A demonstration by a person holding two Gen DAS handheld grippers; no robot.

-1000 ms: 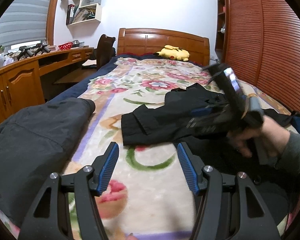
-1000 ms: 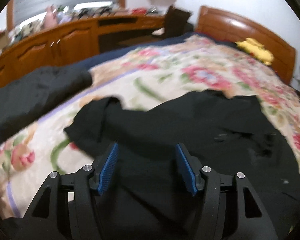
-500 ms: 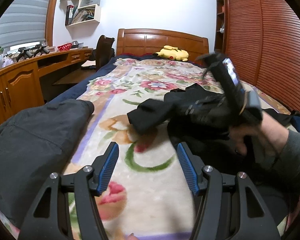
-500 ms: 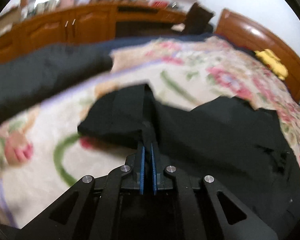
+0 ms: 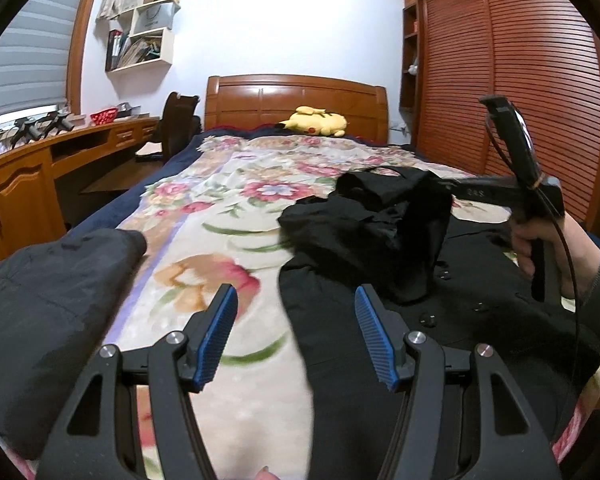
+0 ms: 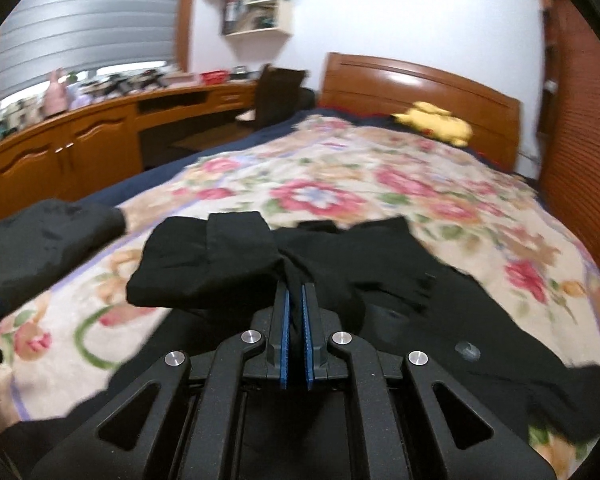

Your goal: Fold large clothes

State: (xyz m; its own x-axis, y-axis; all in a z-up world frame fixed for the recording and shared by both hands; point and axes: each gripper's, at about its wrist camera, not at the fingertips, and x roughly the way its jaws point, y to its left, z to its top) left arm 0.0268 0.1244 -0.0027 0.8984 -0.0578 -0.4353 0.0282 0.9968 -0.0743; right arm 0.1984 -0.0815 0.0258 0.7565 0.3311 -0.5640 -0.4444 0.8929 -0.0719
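A black coat (image 5: 380, 320) with buttons lies spread on the floral bedspread (image 5: 228, 208). My right gripper (image 6: 294, 300) is shut on the coat's black sleeve (image 6: 204, 256) and holds it lifted over the coat body (image 6: 440, 320). In the left wrist view the right gripper (image 5: 440, 188) shows at the right, with the sleeve (image 5: 380, 220) hanging from it. My left gripper (image 5: 294, 332) is open and empty, low over the coat's left edge near the bed's foot.
A dark grey padded jacket (image 5: 40, 288) lies at the bed's left front. A yellow plush toy (image 5: 314, 122) sits by the wooden headboard (image 5: 296, 100). A wooden desk (image 5: 28, 176) runs along the left; slatted wardrobe doors (image 5: 520, 92) stand on the right.
My right gripper closed on the sleeve, lifted it and carried it rightward over the coat body. My left gripper stayed open and hardly moved.
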